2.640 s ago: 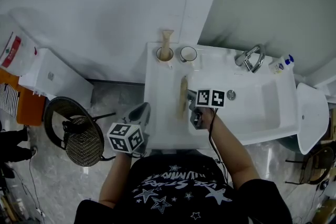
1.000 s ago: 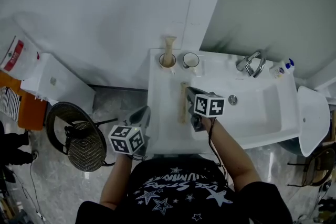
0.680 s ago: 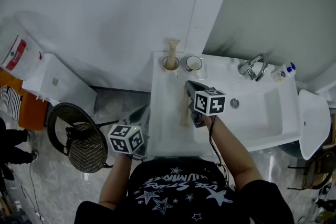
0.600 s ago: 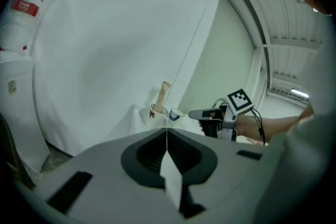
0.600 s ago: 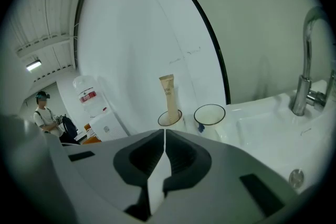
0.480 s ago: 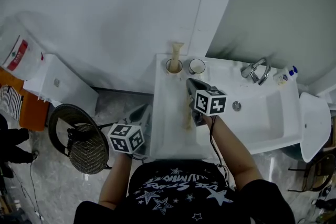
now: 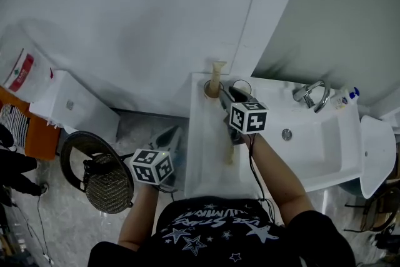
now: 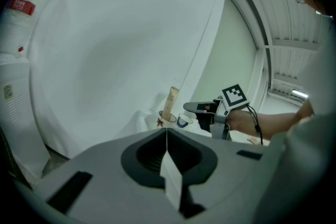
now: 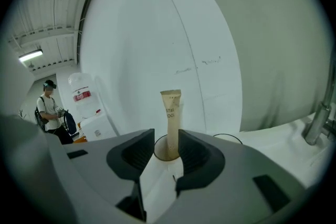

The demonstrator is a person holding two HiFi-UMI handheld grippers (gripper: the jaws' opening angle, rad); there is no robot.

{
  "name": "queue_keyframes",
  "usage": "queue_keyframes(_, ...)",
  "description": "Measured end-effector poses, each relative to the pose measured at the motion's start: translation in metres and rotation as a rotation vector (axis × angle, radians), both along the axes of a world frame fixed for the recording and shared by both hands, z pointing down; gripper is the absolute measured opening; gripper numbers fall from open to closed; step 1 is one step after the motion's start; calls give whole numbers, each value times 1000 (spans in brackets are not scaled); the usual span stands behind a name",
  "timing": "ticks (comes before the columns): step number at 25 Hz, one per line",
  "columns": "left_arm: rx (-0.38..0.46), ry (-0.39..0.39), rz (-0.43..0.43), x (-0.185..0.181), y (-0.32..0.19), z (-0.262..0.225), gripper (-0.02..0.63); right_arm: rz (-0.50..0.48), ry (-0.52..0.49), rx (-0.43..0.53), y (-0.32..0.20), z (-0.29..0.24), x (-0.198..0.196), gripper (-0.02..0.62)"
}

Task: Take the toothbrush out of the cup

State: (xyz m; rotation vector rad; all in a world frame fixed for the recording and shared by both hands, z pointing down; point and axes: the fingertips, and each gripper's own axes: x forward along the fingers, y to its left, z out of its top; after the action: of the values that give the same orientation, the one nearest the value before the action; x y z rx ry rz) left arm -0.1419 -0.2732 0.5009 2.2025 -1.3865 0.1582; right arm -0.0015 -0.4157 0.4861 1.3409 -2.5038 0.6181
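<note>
On the sink (image 7: pixel 203 156), right gripper (image 7: pixel 229 92) half-covers one cup (image 7: pixel 243 83).

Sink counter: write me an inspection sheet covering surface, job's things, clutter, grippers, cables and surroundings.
Surface: white sink counter, basin at its right.
Job's things: toothbrush lies flat on the counter, out of the cup; a toothpaste tube stands in that cup.
Clutter: second cup beside the first; faucet and small bottle behind the basin.
Grippers: left gripper shut, empty, off the counter's left edge. Right gripper jaws opening, nothing between them, aimed at the tube.
Cables: black cable along the right forearm.
Surroundings: round mesh basket and white box on the floor; a person in the background.
</note>
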Motion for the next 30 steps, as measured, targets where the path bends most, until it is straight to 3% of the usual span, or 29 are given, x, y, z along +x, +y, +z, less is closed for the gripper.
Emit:
queue_keyframes(21, -40, 29, -29, -18, -23, 18, 17, 50, 54, -26, -51, 27, -31, 143)
queue_keyframes(26, -37, 30, -33, -20, -21, 18, 17, 60, 67, -32, -51, 31, -27, 63)
queue_keyframes(30, -34, 27, -34, -19, -19, 17, 17, 52, 66, -32, -51, 31, -27, 40)
